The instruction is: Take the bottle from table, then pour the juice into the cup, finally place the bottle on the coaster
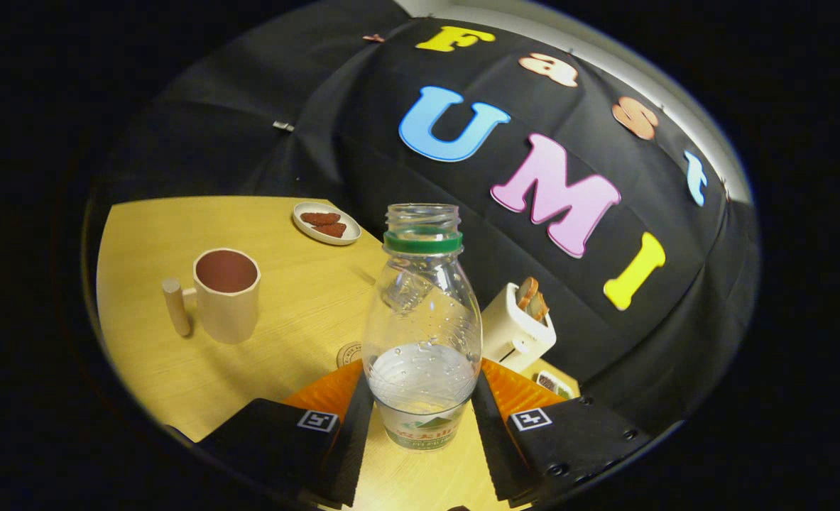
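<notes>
Our tongs point(423, 419) sit lowest in the frame, their two fingers pressed against either side of the bottle point(423, 333), so we read them as clenched on it low on its body. It stands upright between the fingers, cap off, a green ring at its neck, with a little clear liquid pooled near the bottom. Whether its base touches the tabletop point(285, 312) or is already lifted off it we cannot tell.

Just left of the bottle's base, a sliver of the coaster point(348, 353) peeks out behind the left finger. Farther out, at centre left, stands the cup point(226, 294) with its peg handle, mouth open and well apart from the bottle. A small toaster point(517, 328) sits right of centre, a plate point(326, 223) of biscuits beyond.

We judge the taking step is in hand. Next we would need to carry the bottle left over the cup and tilt its neck above the rim.
</notes>
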Motion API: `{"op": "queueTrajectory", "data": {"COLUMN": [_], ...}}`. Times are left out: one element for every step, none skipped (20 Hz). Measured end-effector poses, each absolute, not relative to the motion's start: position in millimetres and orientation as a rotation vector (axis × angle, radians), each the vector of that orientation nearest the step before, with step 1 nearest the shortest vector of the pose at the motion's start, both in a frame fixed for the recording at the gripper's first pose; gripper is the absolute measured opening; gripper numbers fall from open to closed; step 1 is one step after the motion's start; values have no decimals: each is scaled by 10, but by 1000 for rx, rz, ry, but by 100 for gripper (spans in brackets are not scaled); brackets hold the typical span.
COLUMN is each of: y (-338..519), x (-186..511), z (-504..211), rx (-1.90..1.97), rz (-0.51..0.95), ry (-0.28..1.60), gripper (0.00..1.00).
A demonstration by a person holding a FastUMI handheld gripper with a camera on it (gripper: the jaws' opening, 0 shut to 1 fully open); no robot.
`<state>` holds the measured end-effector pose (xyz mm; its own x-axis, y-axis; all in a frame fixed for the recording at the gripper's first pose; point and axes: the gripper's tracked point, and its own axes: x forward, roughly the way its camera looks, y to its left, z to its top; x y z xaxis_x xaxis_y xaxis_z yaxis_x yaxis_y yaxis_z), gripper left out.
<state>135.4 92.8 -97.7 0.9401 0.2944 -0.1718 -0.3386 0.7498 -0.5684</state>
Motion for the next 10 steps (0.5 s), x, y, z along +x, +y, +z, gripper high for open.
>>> {"op": "queueTrajectory", "data": {"y": [1004,1069,1122,1183,1245,1314,1371,1421,1455,1487], "x": [1379,1426,1471,1493,1496,1504,1500,1493,1470,1457], "z": [-945,-933,-939,-967,-994,-995,-999,-1010,-1034,-1065], "rx": [-687,-724,-749,-774,-801,-832,-868,-904,-937,-965], "rz": [339,334,328,323,320,320,319,320,325,331], "ry": [63,59,62,71,76,75,69,63,58,55], "gripper": [73,73,73,73,73,73,73,73,73,73]}}
